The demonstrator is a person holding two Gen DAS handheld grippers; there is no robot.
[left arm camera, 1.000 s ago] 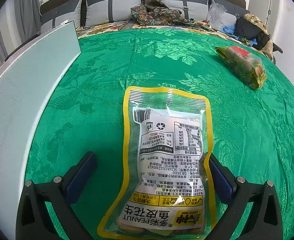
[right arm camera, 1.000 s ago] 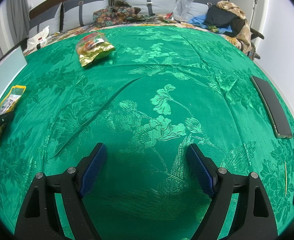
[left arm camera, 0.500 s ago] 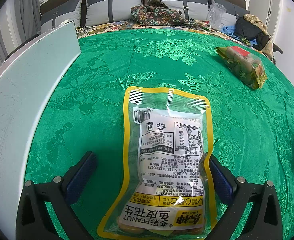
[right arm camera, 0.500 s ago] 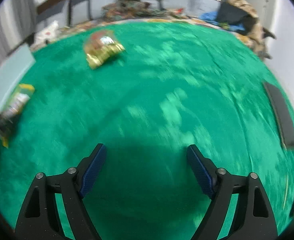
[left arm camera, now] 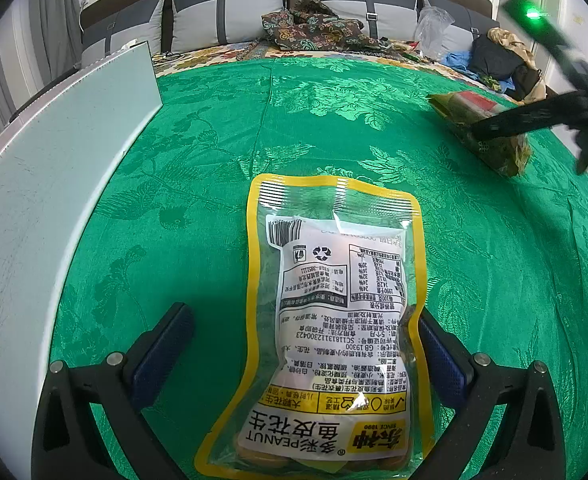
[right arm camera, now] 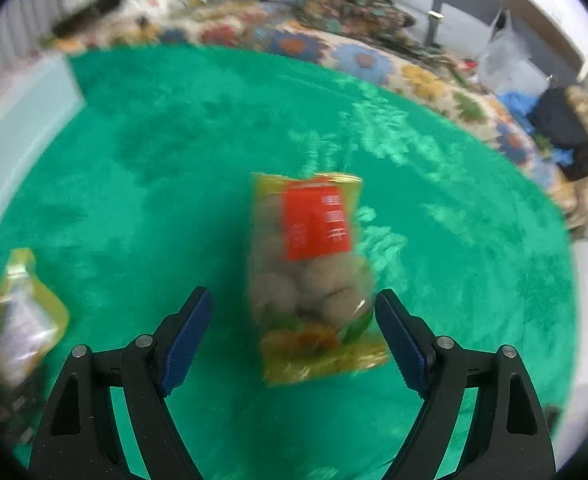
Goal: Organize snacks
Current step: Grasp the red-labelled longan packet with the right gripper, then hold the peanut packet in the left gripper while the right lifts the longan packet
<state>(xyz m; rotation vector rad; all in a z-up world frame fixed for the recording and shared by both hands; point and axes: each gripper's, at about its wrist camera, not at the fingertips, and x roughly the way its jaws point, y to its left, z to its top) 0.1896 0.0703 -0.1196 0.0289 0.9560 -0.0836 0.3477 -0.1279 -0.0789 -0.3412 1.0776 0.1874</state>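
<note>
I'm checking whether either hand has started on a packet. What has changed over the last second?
The right gripper has swung across the green cloth to the red-labelled snack bag, which now lies between its open jaws, not gripped. It also shows now in the left view. The left gripper stays open around the peanut packet, unmoved.

Black hand-held gripper (right arm camera: 294, 328), blue ribbed pads (right arm camera: 185, 340), seemingly silver screws

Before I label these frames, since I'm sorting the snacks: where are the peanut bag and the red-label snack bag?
peanut bag (left arm camera: 334, 320): left wrist view, on its white printed back.
red-label snack bag (right arm camera: 314, 224): right wrist view, on its red label.
</note>
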